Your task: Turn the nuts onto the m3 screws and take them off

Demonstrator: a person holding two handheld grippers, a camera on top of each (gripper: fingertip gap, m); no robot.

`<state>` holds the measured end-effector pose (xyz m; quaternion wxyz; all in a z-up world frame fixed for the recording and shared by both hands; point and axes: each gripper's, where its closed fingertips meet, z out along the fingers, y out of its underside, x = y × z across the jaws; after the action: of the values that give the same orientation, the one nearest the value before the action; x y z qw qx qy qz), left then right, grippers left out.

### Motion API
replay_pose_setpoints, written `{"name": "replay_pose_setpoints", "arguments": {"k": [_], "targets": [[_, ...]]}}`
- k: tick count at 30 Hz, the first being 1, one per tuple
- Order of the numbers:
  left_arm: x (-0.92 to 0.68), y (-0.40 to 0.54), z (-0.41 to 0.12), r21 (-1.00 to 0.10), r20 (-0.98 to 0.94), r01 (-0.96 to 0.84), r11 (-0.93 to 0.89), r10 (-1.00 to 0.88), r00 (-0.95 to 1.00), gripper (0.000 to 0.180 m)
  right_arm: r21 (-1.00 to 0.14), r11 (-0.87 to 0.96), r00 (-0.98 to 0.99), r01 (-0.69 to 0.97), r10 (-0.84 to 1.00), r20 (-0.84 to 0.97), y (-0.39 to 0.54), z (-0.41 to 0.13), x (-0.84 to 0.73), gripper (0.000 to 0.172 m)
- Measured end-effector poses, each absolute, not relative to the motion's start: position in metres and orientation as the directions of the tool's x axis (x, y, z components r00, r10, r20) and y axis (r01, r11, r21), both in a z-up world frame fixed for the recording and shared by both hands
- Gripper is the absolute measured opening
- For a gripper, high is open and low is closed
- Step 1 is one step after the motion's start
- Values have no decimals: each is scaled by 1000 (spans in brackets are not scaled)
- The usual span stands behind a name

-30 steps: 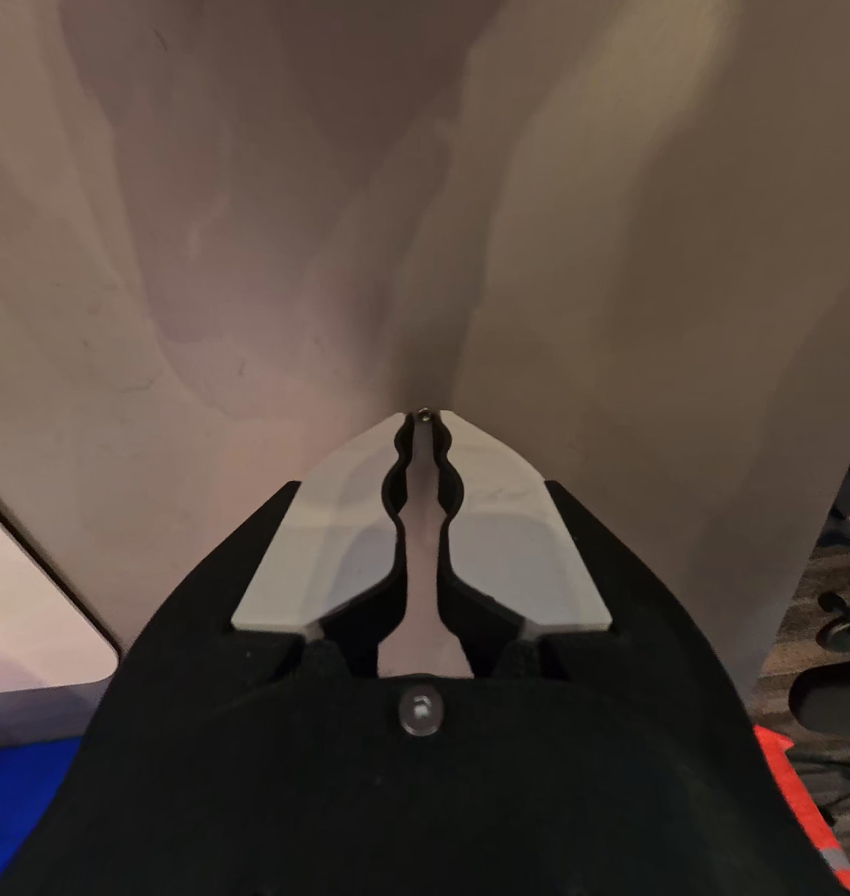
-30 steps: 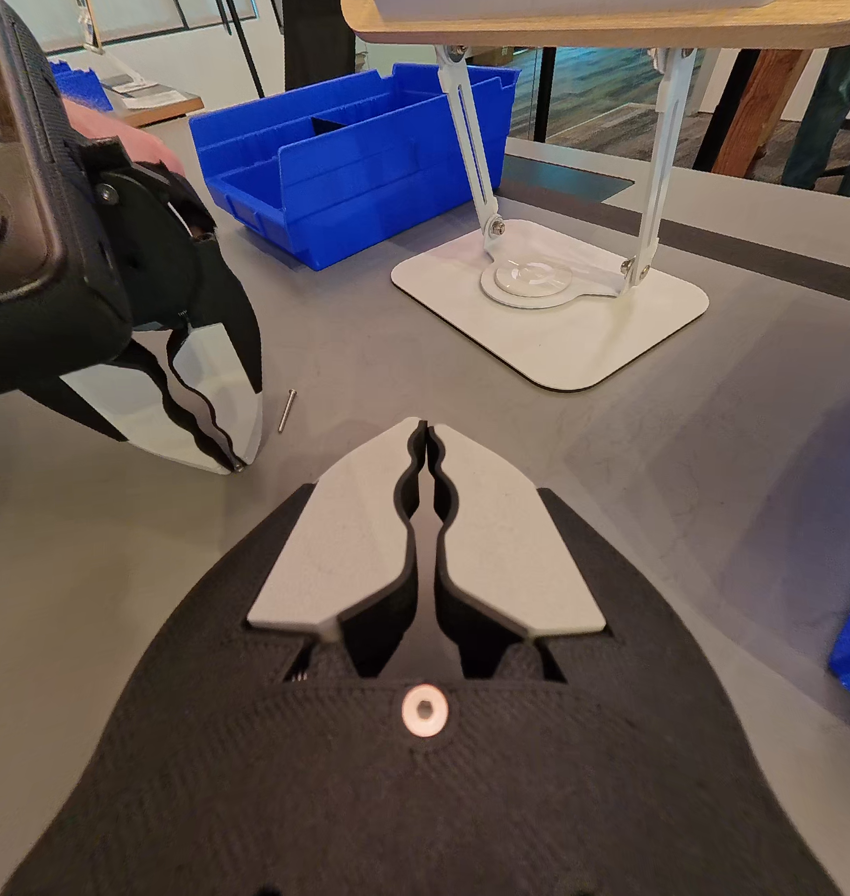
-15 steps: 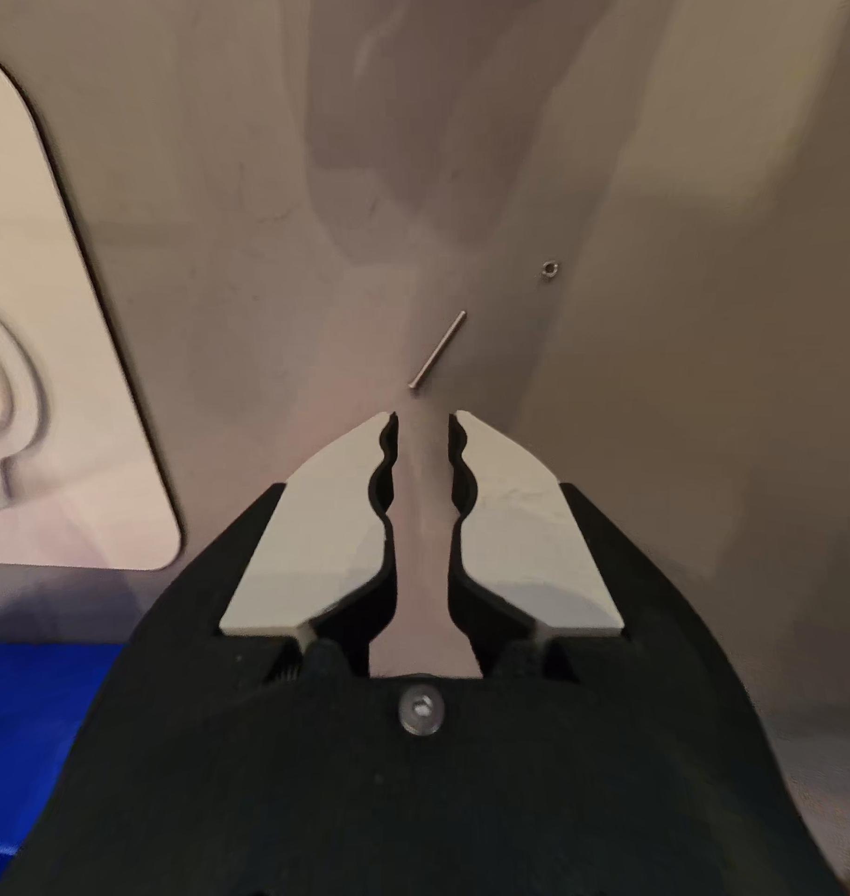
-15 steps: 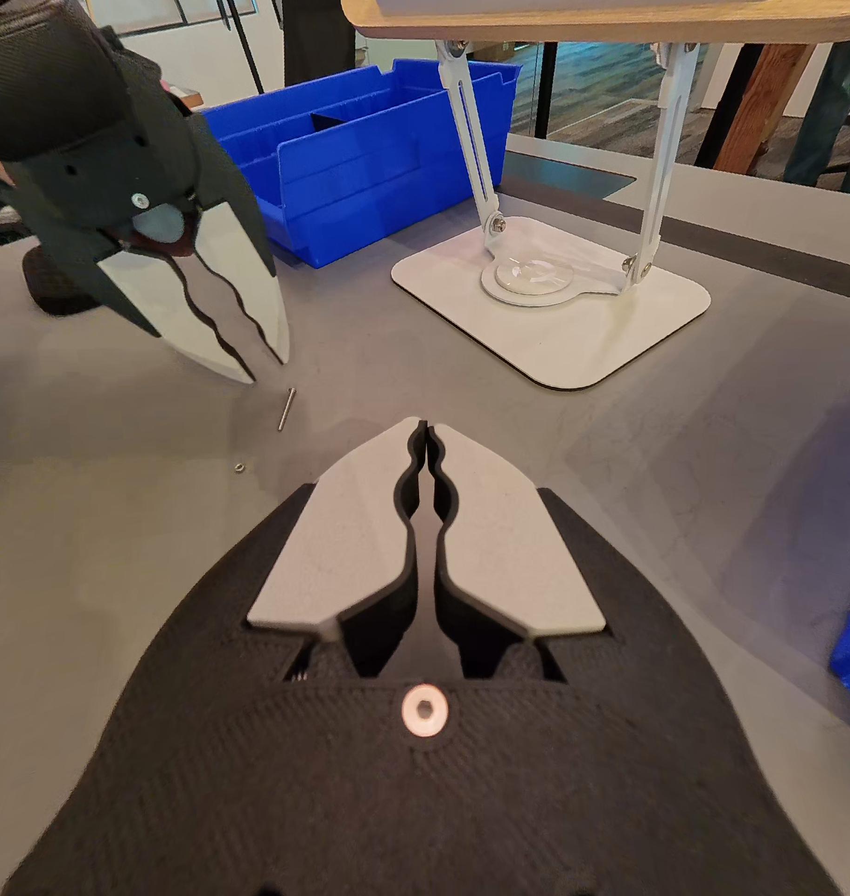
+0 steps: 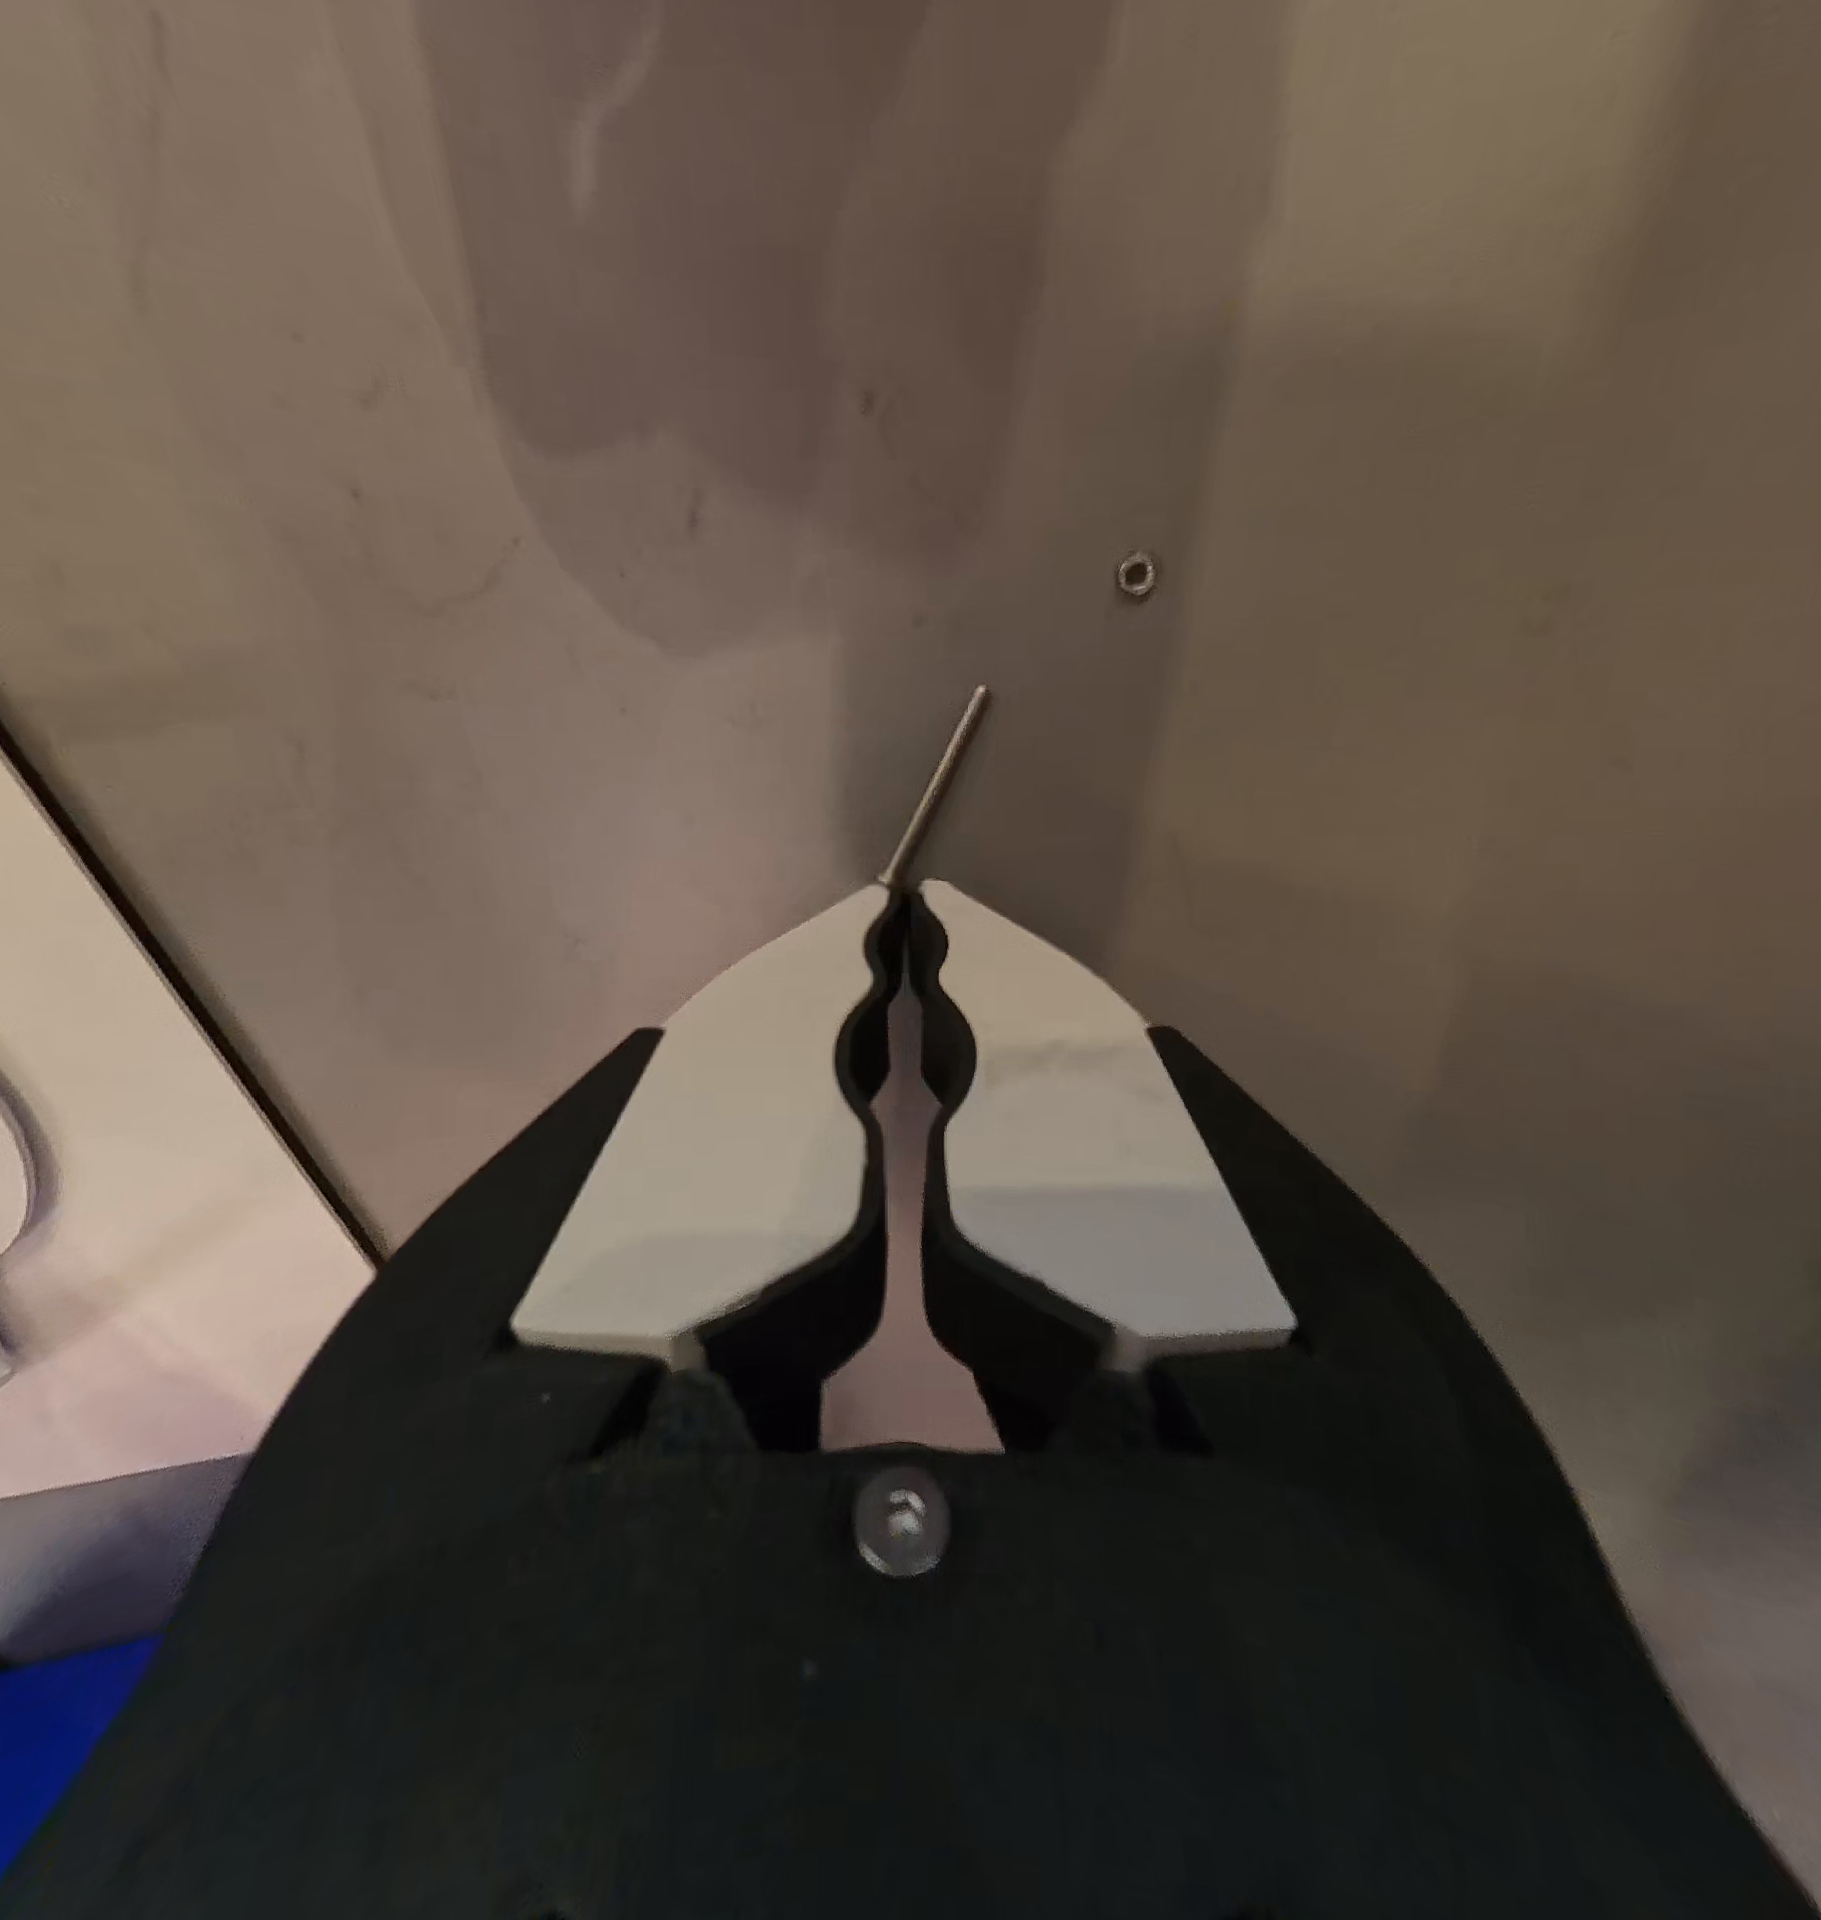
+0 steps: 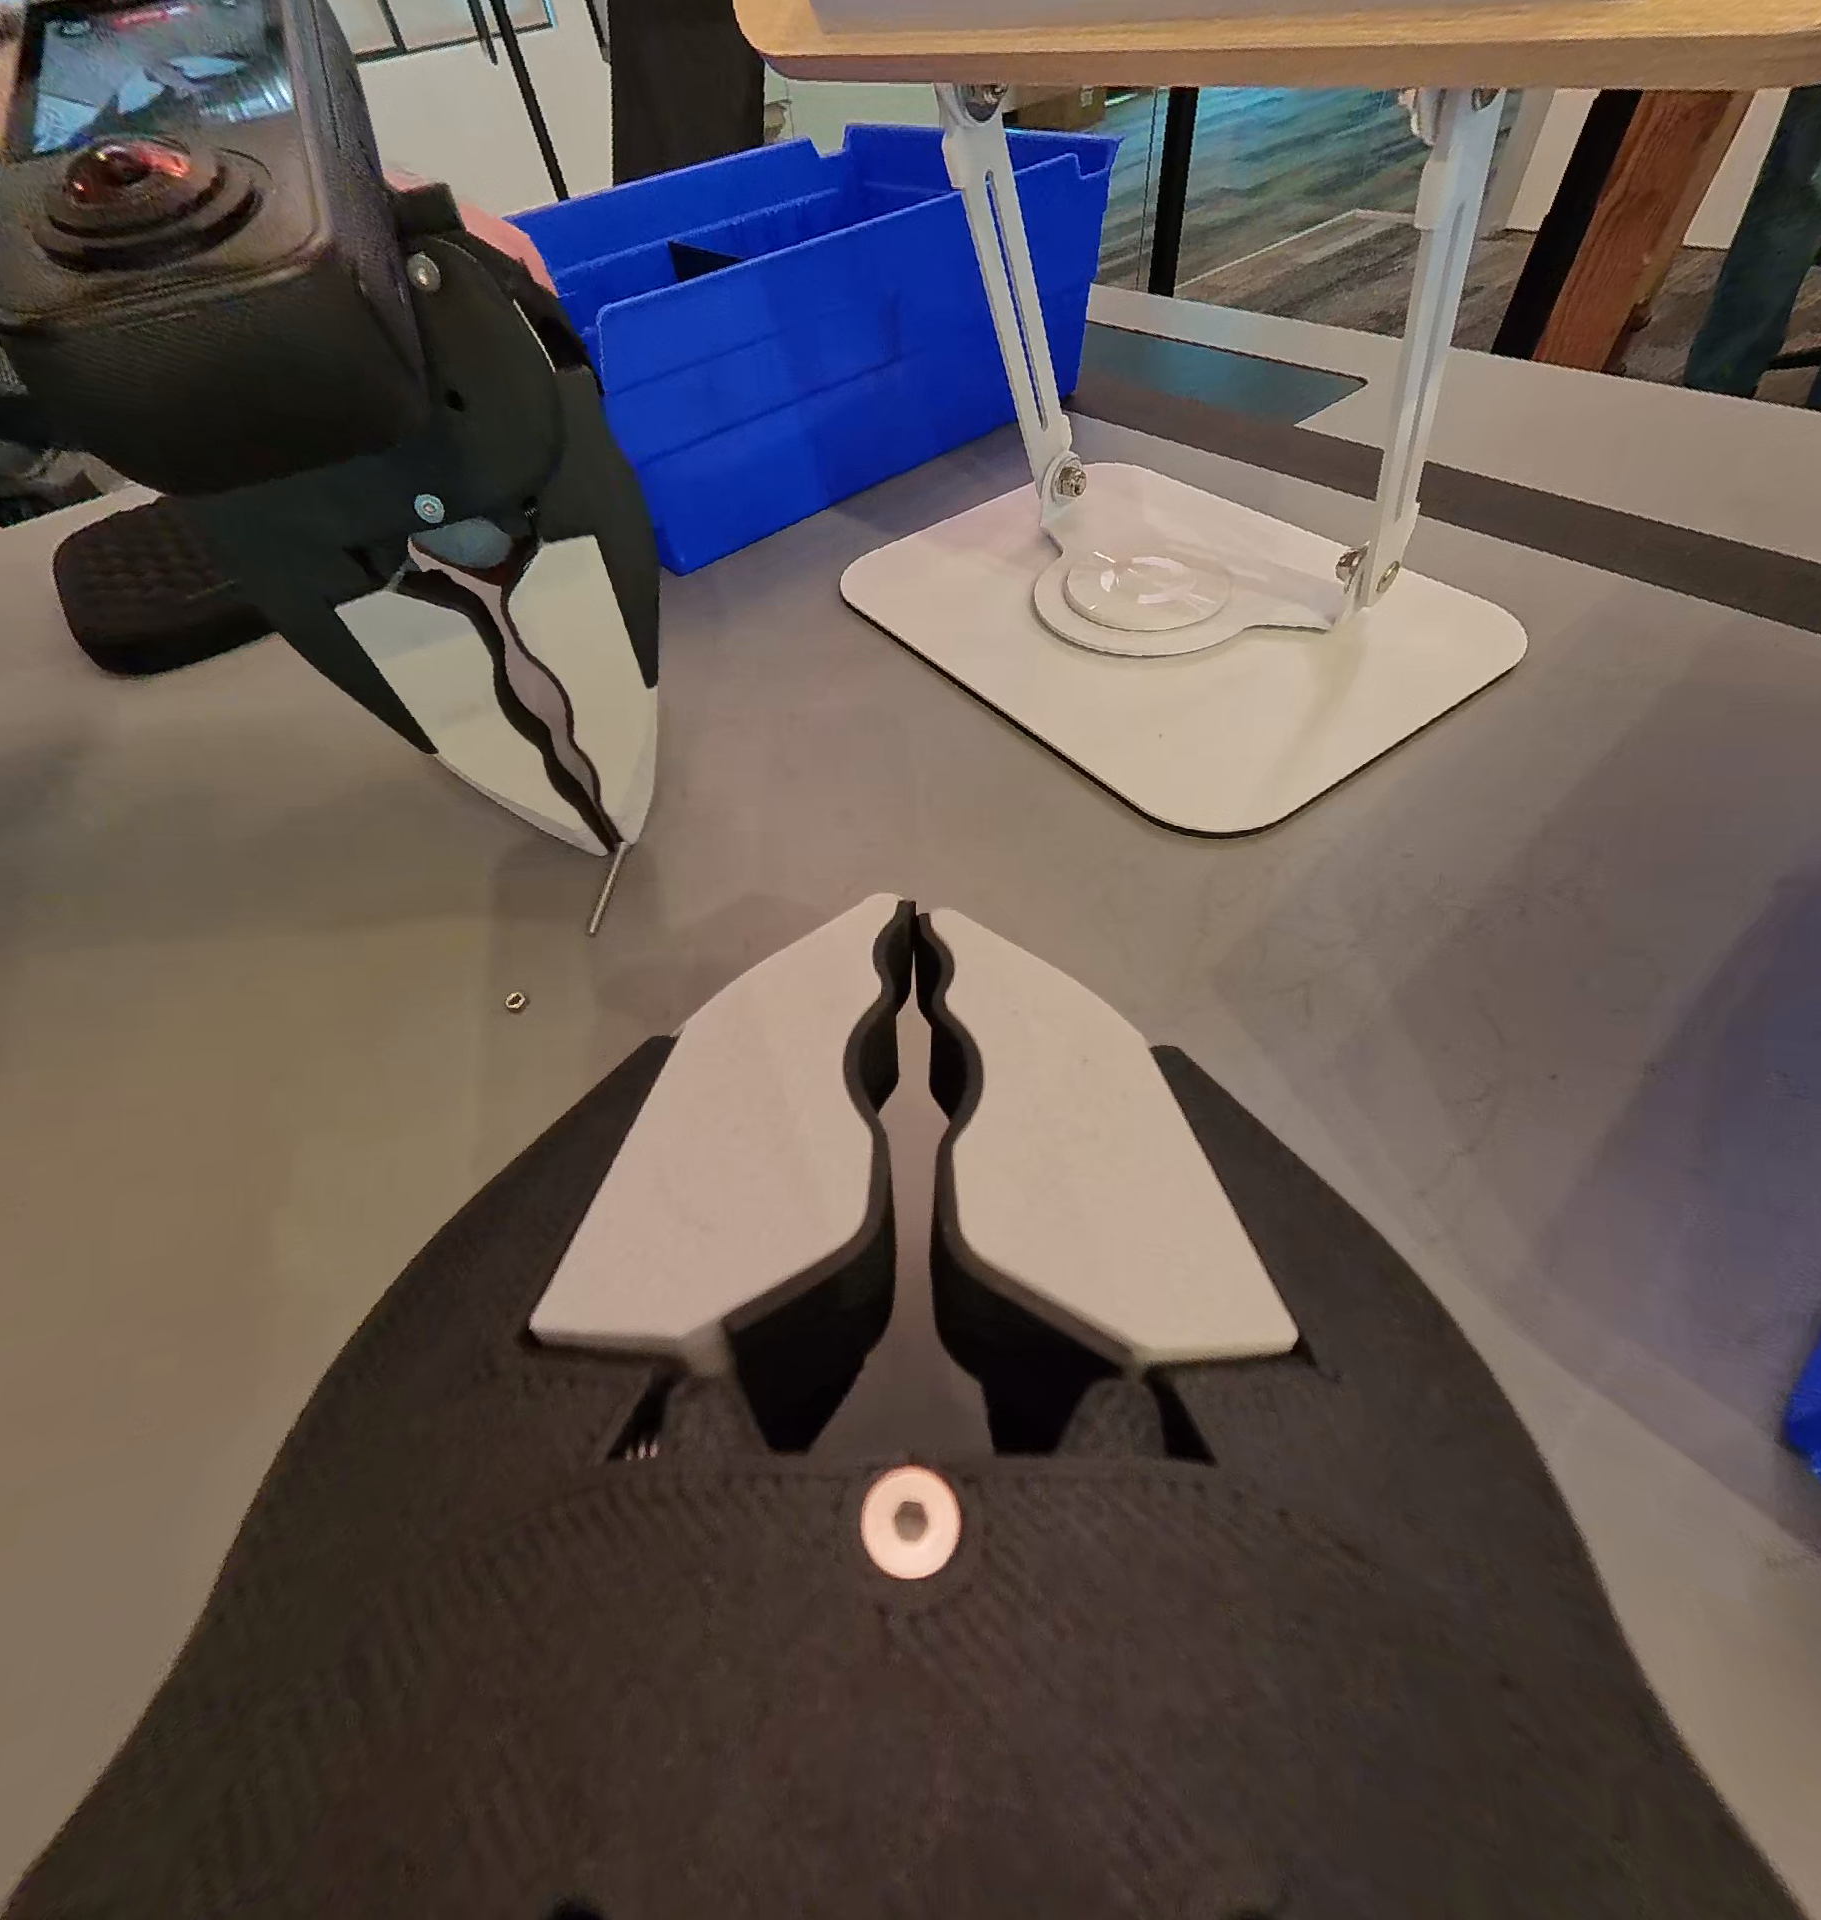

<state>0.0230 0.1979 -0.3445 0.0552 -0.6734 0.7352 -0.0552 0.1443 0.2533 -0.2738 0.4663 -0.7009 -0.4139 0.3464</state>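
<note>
1. Left wrist view: mounted on the left hand-held gripper (image 5: 904, 891), looking steeply down along its fingers, very near the grey desk (image 5: 366, 468).
2. Right wrist view: mounted on the right hand-held gripper (image 6: 914, 914), looking forward at a shallow angle over the desk toward the blue bin (image 6: 812, 343).
3. Shared field: both views take in the thin metal pin (image 5: 937, 790), the small nut (image 5: 1134, 575), and the white stand base (image 5: 106, 1039); the right view also shows the left hand-held gripper.
</note>
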Motion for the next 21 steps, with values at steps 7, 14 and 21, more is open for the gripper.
{"name": "replay_pose_setpoints", "arguments": {"k": [7,14,21], "targets": [[26,201,-340,-179,-54,-977,112,-993,-104,17,-941,-222,416,256,904,-100,253,-274,145,0],[34,195,-344,-158,-19,-971,179,-984,-178,7,-940,-222,417,260,903,-98,253,-274,144,0],[33,194,-344,-161,6,-974,160,-987,-163,2,-940,-223,416,258,904,-100,253,-274,145,0]]}}
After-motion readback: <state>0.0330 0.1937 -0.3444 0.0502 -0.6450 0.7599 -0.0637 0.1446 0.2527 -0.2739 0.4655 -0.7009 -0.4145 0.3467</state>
